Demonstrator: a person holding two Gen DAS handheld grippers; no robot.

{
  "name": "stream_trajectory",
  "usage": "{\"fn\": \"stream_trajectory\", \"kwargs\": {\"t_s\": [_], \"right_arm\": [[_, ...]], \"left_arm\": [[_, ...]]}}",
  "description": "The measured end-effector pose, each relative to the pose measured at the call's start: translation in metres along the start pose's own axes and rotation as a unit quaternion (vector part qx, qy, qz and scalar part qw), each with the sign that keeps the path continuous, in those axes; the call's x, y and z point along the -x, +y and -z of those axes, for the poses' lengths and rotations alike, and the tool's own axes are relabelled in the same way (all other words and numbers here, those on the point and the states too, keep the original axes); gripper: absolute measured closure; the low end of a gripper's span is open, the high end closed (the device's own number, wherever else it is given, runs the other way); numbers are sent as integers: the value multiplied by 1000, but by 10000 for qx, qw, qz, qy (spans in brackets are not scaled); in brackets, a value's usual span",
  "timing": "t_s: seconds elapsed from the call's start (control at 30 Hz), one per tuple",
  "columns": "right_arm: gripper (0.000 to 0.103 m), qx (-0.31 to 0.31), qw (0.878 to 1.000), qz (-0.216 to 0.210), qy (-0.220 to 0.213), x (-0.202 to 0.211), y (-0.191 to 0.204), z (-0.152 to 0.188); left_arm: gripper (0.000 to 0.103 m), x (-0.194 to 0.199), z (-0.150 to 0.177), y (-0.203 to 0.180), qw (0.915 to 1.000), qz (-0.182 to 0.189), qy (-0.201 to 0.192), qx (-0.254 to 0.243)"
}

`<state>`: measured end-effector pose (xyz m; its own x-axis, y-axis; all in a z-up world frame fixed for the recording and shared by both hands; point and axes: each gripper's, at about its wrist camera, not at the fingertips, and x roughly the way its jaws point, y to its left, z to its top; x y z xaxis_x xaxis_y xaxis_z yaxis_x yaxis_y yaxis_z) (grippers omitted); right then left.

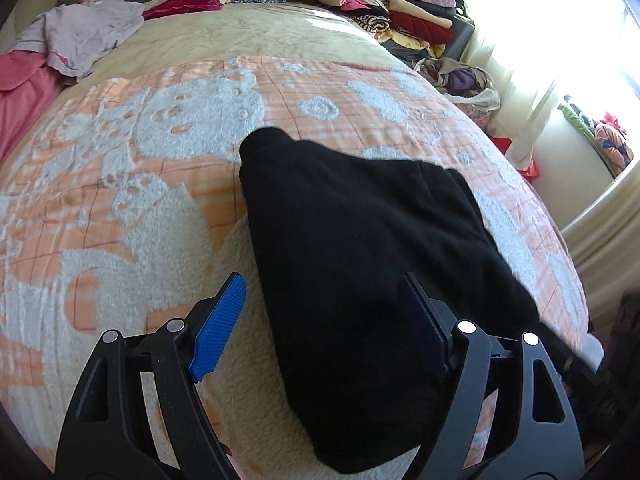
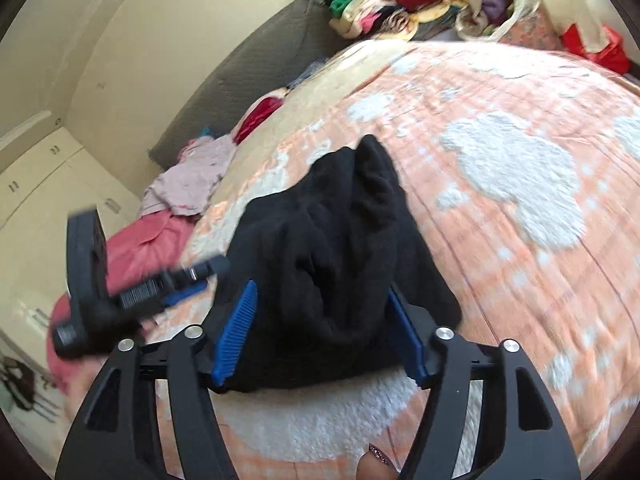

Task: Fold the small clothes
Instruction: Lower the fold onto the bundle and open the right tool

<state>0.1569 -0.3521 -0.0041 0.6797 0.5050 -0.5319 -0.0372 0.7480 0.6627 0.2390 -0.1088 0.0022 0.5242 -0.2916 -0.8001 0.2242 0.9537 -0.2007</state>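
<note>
A black garment lies bunched on the orange and white blanket of a bed. My left gripper hovers open over its near end; the left blue pad sits off the cloth and the right pad is above it. In the right wrist view the same black garment lies heaped between the spread blue pads of my right gripper, which is open and not pinching it. The left gripper shows blurred at the garment's left side.
Stacks of folded clothes stand at the bed's far right, beside a bag of clothes. Loose lilac and pink clothes lie at the far left. A grey pillow leans on the wall. A fingertip shows at the bottom edge.
</note>
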Motion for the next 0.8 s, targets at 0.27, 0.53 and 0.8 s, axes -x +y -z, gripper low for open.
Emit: {"fn": "stream_trajectory", "kwargs": {"t_s": [0.27,0.53,0.8], "right_arm": [[35,-19,9973,285,680,-43,-3,-31],[51,89,9966,350,746,-57,-4,-38],[81,930,9924,516,618,-59,13,-36]], "left_arm": [[32,4,14,-3,9999,26,25,-160],[32,5,14,-7,9997,34,31,-223],[32,3,15,-8,9997,43,62,-211]]}}
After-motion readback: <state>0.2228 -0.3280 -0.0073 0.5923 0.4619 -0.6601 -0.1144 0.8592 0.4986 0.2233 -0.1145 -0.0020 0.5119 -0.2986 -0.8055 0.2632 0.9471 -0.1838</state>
